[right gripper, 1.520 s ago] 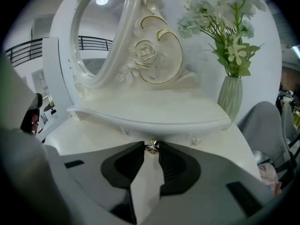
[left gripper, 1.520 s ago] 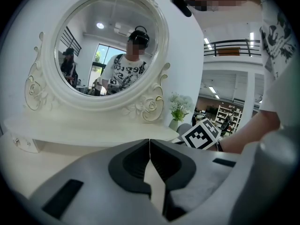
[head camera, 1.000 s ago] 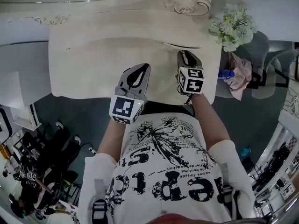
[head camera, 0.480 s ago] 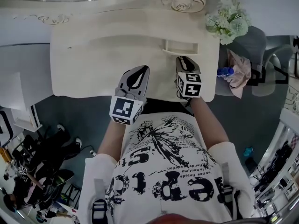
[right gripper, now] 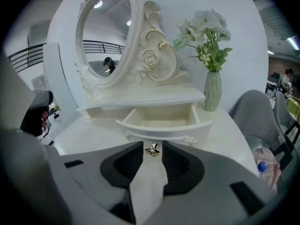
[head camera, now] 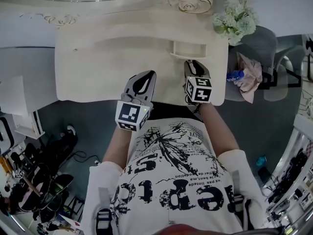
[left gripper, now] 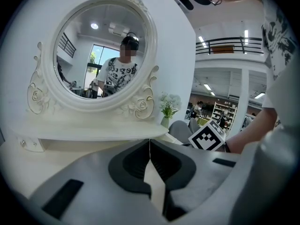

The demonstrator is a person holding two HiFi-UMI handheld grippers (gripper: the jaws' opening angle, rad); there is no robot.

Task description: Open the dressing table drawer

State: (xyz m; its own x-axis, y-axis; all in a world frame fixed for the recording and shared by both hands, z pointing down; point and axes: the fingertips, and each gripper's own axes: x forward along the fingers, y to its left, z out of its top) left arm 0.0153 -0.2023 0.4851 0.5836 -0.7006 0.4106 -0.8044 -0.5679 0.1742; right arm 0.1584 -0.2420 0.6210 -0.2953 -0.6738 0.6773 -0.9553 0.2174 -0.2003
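The small white drawer (right gripper: 161, 121) under the mirror shelf stands pulled out and shows an empty inside; in the head view the drawer (head camera: 190, 49) juts toward me. Its gold knob (right gripper: 152, 149) sits between the tips of my right gripper (right gripper: 153, 147), whose jaws are opening and no longer press on it. From above, the right gripper (head camera: 191, 62) points at the drawer front. My left gripper (head camera: 149, 74) hovers over the table top to the left, shut with nothing in it; its tips (left gripper: 150, 142) meet in a thin line.
The cream dressing table (head camera: 98, 58) carries an oval mirror (left gripper: 101, 50) and a vase of white flowers (right gripper: 212, 90) at its right end. A grey chair (head camera: 264, 48) with pink cloth and a blue bottle (head camera: 235, 76) stands to the right.
The drawer has slid out from under the shelf toward me, drawn by the right gripper. Both grippers have shifted slightly back toward my body.
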